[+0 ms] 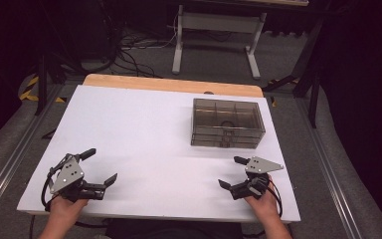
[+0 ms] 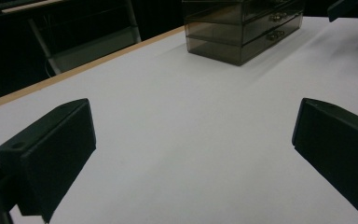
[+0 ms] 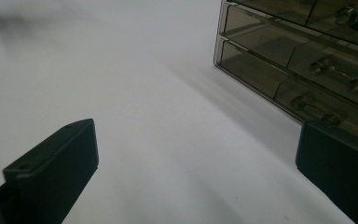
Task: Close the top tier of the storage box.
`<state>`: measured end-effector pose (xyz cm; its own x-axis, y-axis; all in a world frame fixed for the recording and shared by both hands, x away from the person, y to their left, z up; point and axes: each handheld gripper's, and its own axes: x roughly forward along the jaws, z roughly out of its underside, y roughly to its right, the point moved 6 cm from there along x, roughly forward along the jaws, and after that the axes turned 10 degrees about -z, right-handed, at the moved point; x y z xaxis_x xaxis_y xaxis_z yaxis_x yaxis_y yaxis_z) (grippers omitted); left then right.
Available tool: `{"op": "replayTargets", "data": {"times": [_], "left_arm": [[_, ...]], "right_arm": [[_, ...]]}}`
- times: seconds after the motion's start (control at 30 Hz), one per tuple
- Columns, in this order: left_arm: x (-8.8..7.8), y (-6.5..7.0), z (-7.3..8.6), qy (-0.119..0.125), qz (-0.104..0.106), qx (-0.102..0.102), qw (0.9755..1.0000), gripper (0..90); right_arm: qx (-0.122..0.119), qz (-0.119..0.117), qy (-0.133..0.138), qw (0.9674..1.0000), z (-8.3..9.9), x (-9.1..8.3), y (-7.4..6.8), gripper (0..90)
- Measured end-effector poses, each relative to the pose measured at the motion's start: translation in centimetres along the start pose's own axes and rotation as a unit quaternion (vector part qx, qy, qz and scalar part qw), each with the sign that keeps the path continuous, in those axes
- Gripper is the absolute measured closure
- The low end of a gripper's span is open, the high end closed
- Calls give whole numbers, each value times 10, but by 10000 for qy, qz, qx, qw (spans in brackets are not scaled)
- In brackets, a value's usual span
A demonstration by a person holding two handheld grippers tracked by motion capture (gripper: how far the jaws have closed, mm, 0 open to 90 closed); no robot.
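Note:
A smoky transparent drawer box (image 1: pixel 228 123) stands on the right half of the white table (image 1: pixel 144 144), its drawers shut, with small handles (image 3: pixel 335 74) on their fronts. My left gripper (image 1: pixel 99 167) rests open near the front left corner, nothing between its jaws. My right gripper (image 1: pixel 233 173) is open near the front right, a short way in front of the box. In the left gripper view the box (image 2: pixel 242 28) sits far ahead to the right. The right gripper view has the box (image 3: pixel 303 60) close on the right, beyond my right gripper (image 3: pixel 196 163).
A wooden strip (image 1: pixel 171 83) runs along the table's far edge. Behind it on the floor are cables (image 1: pixel 129 47) and a white desk frame (image 1: pixel 214 35). Metal rails (image 1: pixel 328 164) flank the table on both sides.

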<state>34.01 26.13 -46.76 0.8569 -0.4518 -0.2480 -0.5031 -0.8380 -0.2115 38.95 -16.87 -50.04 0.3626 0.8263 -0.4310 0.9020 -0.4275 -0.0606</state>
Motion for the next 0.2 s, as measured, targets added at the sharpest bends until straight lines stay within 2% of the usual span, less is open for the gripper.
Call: {"op": "replayTargets", "data": {"times": [0.1, 0.13, 0.2], "left_arm": [[-1, 1, 0, 20, 23, -72, 10000, 1], [-1, -2, -1, 84, -99, -3, 9999, 1], [-2, -1, 0, 116, -55, -97, 9999, 1]], "right_arm": [[-41, -4, 17, 10000, 0, 0, -1, 0], [-47, -2, 20, 10000, -1, 0, -1, 0], [-45, 14, 39, 10000, -1, 0, -1, 0]]}}
